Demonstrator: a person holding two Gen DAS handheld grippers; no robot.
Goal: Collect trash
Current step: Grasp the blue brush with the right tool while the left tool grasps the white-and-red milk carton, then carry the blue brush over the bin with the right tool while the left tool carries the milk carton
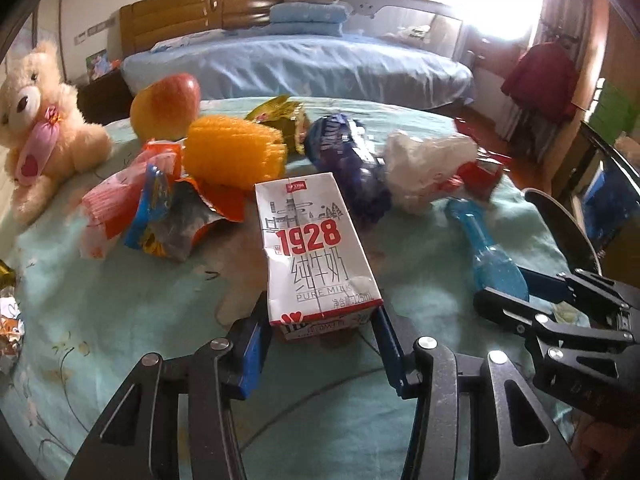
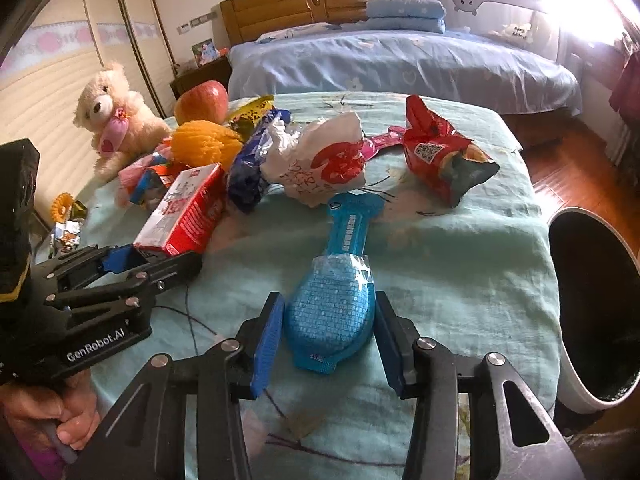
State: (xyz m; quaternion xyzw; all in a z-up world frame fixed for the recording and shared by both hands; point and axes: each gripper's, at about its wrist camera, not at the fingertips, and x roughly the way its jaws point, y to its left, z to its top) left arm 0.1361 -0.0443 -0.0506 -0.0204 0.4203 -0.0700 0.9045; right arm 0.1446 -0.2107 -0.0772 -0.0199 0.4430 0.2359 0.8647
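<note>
Right, both tongs are down on trash at once. My left tongs [image 1: 322, 334] straddle the near end of the milk carton [image 1: 316, 248], blue pads [image 1: 254, 354] flush on both side walls, so I read that as pinching the carton (it lies flat, long axis running away from me, which is why I take it by the narrow base). My right tongs [image 2: 326, 338] bracket the fat end of the blue wrapper [image 2: 332, 312]; the left pad sits just beside it with a sliver of cloth showing, the right pad looks in contact, so whether they truly pinch it I cannot tell.

Everything sits on the teal-covered worktop [image 2: 460, 272]. Beyond the left tongs: the orange foam net [image 1: 234, 152], the apple [image 1: 166, 106] and the teddy bear [image 1: 40, 128], which aren't trash in my judgement.

View differences: the right wrist view shows the bin [image 2: 592, 320] hard to the right of my right tongs, open mouth facing in, plus the red snack bag [image 2: 440, 160] ahead. The left view shows only a dark sliver of bin, but reads the carton label clearly.
</note>
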